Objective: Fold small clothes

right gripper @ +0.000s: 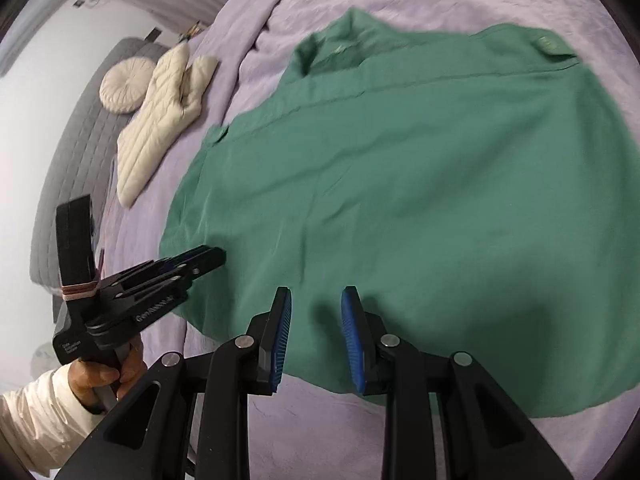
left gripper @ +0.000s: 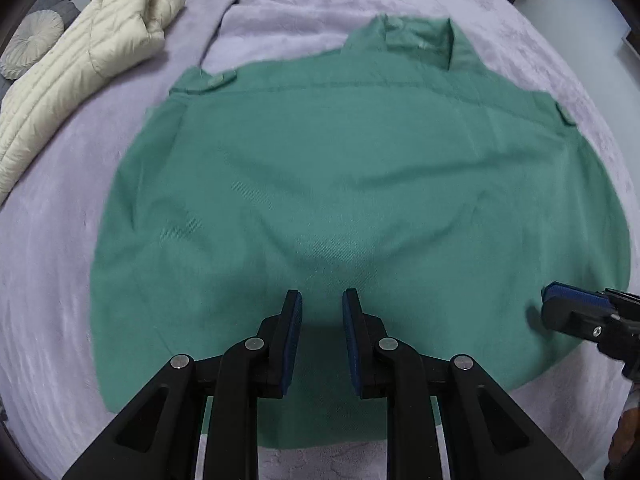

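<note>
green shirt (left gripper: 340, 184) flat on bed (left gripper: 52, 248) | left gripper (left gripper: 322, 300), right gripper (right gripper: 316, 300) spread, empty | risk: pinching bedcover with hem

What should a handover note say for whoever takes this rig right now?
Left gripper: open, empty, above the near part of the green shirt.
Right gripper: open, empty, over the shirt's near hem.
Shirt lies spread flat, back up, on the lilac bedspread, collar at the far end. Cream puffer jacket lies beside it.
Done: shirt laid out. Left: every fold.
</note>
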The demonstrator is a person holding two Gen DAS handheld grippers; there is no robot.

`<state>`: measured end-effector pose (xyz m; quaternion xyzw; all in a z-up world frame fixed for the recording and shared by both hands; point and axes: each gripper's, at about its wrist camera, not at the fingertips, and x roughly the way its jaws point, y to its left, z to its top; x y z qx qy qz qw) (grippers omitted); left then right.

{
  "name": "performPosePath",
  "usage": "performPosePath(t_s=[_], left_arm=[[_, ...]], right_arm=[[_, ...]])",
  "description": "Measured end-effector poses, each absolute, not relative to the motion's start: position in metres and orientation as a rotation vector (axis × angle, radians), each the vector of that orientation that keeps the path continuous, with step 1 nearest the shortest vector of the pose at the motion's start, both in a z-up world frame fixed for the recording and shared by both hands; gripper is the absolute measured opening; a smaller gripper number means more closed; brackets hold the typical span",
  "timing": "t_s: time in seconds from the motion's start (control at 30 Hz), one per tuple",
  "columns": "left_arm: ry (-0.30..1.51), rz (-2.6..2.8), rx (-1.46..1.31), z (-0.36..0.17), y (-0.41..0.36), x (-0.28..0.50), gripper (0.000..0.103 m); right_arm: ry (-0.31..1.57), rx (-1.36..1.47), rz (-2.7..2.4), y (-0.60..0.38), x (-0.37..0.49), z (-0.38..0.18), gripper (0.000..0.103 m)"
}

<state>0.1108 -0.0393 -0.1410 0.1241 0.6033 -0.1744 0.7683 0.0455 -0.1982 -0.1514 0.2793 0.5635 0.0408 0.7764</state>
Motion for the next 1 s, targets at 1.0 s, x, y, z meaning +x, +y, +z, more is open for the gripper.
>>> performPosePath(t_s=[1.0], left_arm=[[1.266, -0.159, 0.214, -0.142, 0.028, 0.168, 0.023]], right_arm=[[1.144, 0.685, -0.366, -0.386, -0.004, -0.160, 0.000]])
